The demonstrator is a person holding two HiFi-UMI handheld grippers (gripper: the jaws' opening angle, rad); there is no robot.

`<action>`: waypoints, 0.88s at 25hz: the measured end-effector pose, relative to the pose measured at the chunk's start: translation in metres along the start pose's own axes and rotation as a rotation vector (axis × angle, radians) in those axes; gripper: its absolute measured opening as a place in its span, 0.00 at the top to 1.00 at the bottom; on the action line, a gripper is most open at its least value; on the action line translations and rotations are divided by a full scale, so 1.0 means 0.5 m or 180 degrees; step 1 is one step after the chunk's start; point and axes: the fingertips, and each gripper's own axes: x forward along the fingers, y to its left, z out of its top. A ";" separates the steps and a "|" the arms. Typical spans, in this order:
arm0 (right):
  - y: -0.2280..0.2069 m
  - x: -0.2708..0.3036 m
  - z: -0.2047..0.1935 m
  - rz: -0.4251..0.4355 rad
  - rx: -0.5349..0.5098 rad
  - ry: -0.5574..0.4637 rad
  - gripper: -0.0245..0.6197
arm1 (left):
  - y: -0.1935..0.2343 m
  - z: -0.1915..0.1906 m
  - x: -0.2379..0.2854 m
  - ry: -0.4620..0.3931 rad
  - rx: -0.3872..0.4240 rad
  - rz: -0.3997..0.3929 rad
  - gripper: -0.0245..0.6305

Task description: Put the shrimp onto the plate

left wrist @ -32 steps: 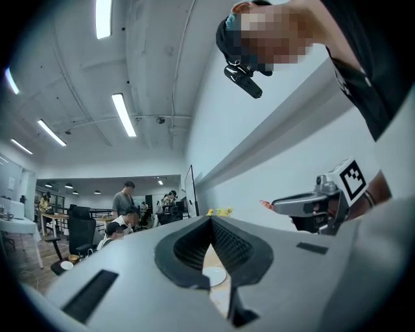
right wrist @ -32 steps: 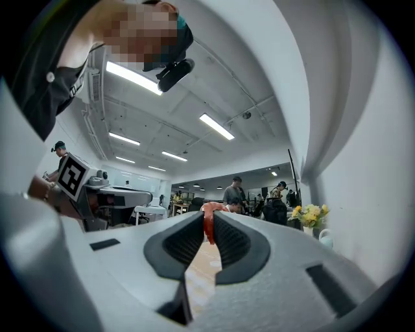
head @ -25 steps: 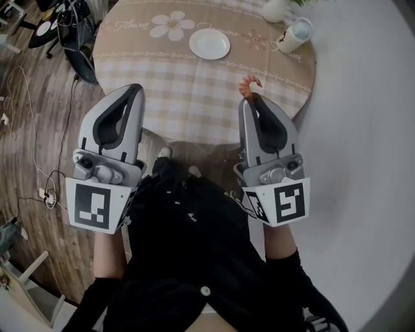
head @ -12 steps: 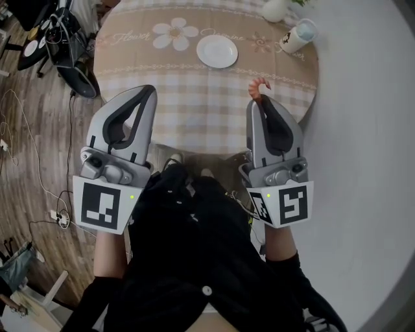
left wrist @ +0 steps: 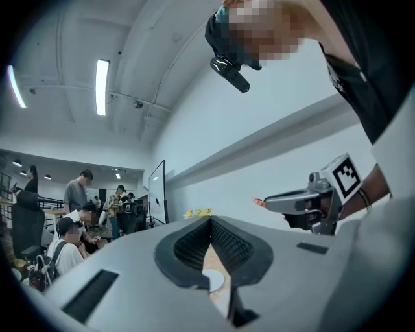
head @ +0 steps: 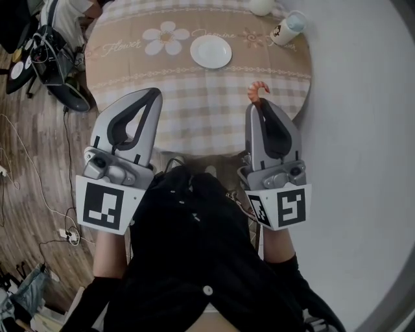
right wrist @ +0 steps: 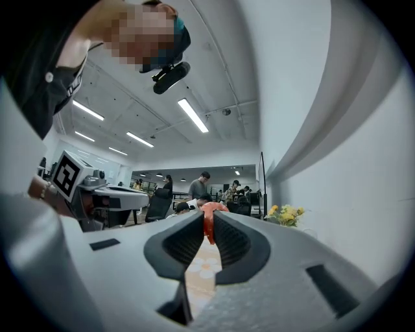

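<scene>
A small white plate (head: pixel 211 52) sits on the far part of a round table (head: pixel 194 110) covered by a beige checked cloth with a daisy print. My right gripper (head: pixel 258 105) is shut on an orange shrimp (head: pixel 257 89), whose curled tail sticks out past the tips above the table's near right edge. In the right gripper view the shrimp (right wrist: pixel 207 222) is pinched upright between the pads. My left gripper (head: pixel 153 94) is shut on nothing, level with the right one over the near left edge. In the left gripper view the plate (left wrist: pixel 212 280) shows through the jaw gap.
A white bottle with a printed label (head: pixel 286 28) and a white vase (head: pixel 261 6) stand at the table's far right; yellow flowers (right wrist: pixel 285 214) show in the right gripper view. A pale wall runs along the right. Cables and dark equipment (head: pixel 55 58) lie on the wooden floor at left.
The head camera has drifted, so the table sits a little left and higher in view. Both grippers keep their pose, and the shrimp stays in the right one.
</scene>
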 end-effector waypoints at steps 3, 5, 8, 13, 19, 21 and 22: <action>-0.004 -0.002 0.001 -0.0065 -0.0005 0.0012 0.91 | 0.002 0.000 0.010 -0.0029 -0.0023 -0.0059 0.96; -0.005 0.001 0.002 -0.0084 -0.0015 0.0018 0.91 | 0.003 0.000 0.016 -0.0044 -0.0032 -0.0097 0.96; -0.008 0.005 0.004 -0.0090 -0.0028 0.0021 0.91 | 0.001 0.002 0.023 -0.0058 -0.0050 -0.0123 0.96; -0.012 0.018 0.009 -0.0052 -0.0031 -0.0004 0.91 | 0.005 0.008 0.033 -0.0048 -0.0001 -0.0131 0.96; -0.012 0.034 0.006 0.0084 -0.0016 -0.0002 0.91 | 0.010 0.021 0.039 -0.0066 0.0034 -0.0054 0.96; -0.013 0.036 0.004 0.0120 -0.0013 -0.0014 0.91 | 0.010 0.018 0.038 -0.0032 0.0046 -0.0015 0.96; -0.014 0.037 0.003 0.0136 -0.0011 -0.0019 0.91 | 0.010 0.015 0.037 -0.0004 0.0052 0.0009 0.96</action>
